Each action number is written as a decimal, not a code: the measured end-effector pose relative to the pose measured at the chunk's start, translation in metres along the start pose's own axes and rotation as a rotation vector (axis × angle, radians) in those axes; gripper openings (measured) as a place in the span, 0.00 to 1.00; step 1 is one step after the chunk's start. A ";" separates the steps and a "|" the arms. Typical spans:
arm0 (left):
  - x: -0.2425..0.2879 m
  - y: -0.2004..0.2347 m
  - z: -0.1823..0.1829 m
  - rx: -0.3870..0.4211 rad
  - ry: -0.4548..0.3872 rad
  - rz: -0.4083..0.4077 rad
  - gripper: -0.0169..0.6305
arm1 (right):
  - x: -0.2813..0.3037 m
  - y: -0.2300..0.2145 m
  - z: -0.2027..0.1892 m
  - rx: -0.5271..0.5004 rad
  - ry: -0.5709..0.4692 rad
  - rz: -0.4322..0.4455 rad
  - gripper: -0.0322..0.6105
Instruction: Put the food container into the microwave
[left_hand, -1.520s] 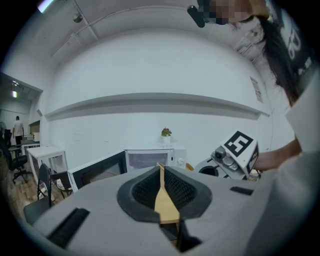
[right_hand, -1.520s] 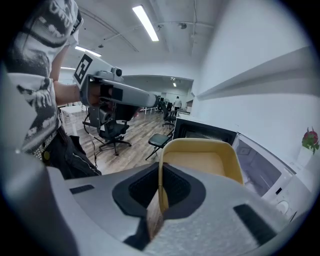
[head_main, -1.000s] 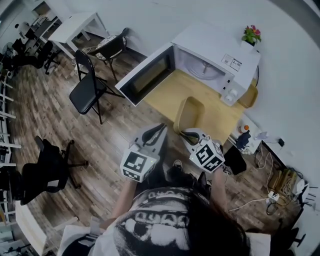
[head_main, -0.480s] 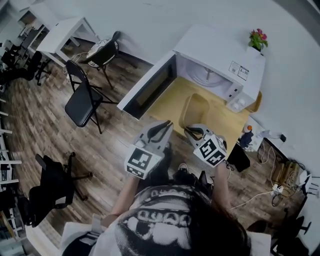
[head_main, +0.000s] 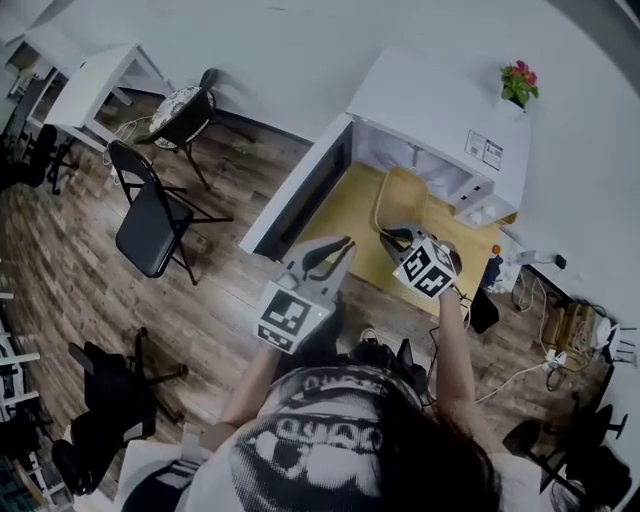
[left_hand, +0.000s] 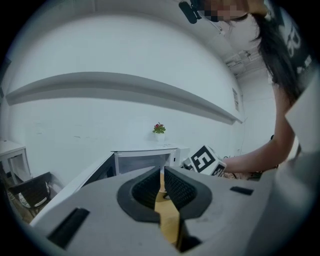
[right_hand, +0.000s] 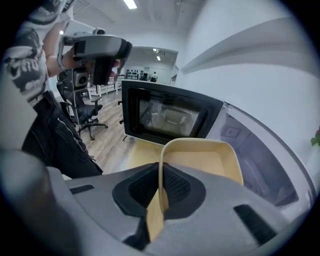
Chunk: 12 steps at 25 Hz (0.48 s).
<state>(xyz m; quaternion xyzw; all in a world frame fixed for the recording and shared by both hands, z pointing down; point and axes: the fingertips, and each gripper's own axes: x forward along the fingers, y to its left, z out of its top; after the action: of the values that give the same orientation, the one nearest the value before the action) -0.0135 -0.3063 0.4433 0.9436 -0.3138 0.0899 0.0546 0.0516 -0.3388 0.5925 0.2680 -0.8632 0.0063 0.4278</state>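
Observation:
A tan, shallow food container (head_main: 408, 203) is held on edge at the mouth of the white microwave (head_main: 440, 100), whose door (head_main: 300, 185) hangs open to the left. My right gripper (head_main: 401, 240) is shut on the container's (right_hand: 200, 160) near rim, with the wall pinched between the pads. Past it in the right gripper view are the dark door (right_hand: 170, 117) and the cavity (right_hand: 260, 160). My left gripper (head_main: 328, 255) hovers left of the right one, by the door's outer end. Its jaws (left_hand: 162, 185) are shut with nothing between them. It faces the microwave (left_hand: 145, 160).
The microwave stands on a yellow wooden table (head_main: 345, 215) against the white wall. A small potted plant (head_main: 518, 80) sits on the microwave's top. Folding chairs (head_main: 150, 215) and a white desk (head_main: 95, 85) stand on the wood floor to the left. Cables (head_main: 560, 335) lie at the right.
My right gripper has carried the container forward from above the table's middle to the microwave's opening. The left gripper has shifted only slightly forward.

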 end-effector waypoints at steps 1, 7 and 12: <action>0.002 0.003 0.000 0.000 -0.001 -0.014 0.06 | 0.005 -0.008 -0.002 -0.012 0.022 -0.004 0.08; 0.018 0.016 0.004 0.005 -0.008 -0.091 0.06 | 0.036 -0.054 -0.016 -0.044 0.135 -0.030 0.08; 0.035 0.025 0.007 0.013 -0.010 -0.141 0.06 | 0.057 -0.083 -0.032 -0.091 0.220 -0.017 0.08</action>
<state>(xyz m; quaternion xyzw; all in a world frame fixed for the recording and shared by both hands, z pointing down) -0.0004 -0.3479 0.4448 0.9642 -0.2462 0.0829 0.0532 0.0861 -0.4284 0.6366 0.2533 -0.8081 -0.0072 0.5318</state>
